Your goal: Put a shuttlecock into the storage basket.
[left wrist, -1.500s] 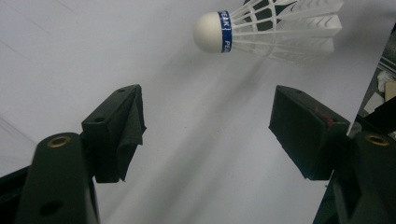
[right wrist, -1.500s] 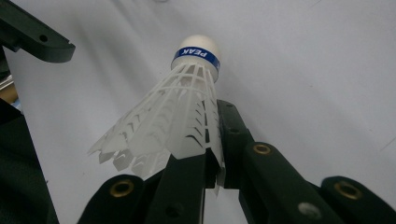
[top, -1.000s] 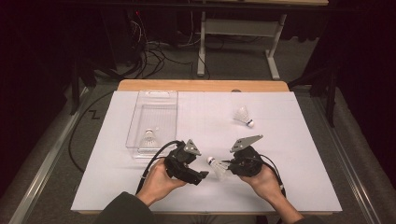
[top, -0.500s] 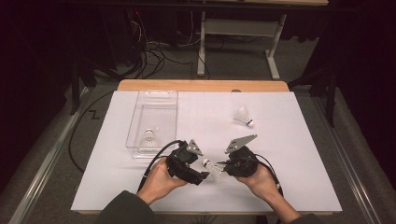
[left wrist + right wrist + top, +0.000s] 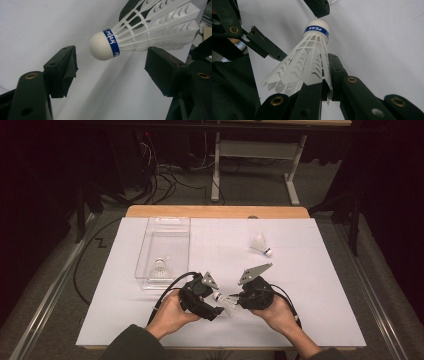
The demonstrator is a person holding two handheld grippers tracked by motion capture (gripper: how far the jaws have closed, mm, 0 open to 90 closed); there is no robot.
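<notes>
A white plastic shuttlecock (image 5: pixel 226 302) with a blue band hangs just above the white table cover near the front edge. My right gripper (image 5: pixel 236 301) is shut on its skirt (image 5: pixel 309 62), and the right gripper view shows the jaws (image 5: pixel 325 80) pinching the skirt's rim. The cork (image 5: pixel 105 46) points at my left gripper (image 5: pixel 218 304). The left gripper (image 5: pixel 111 60) is open, with the cork between its pads and touching neither. The left fingers (image 5: pixel 265 47) stand on both sides of the cork.
A second shuttlecock (image 5: pixel 261 244) lies at the back right of the white cover (image 5: pixel 310 285). A clear plastic box (image 5: pixel 169 219) at the back left holds another shuttlecock (image 5: pixel 159 269). Cables trail from both grippers, and the table's wooden edge (image 5: pixel 215 211) runs along the far side.
The right gripper has edged slightly left with the shuttlecock, closing the gap to the left gripper. The left hand has stayed put.
</notes>
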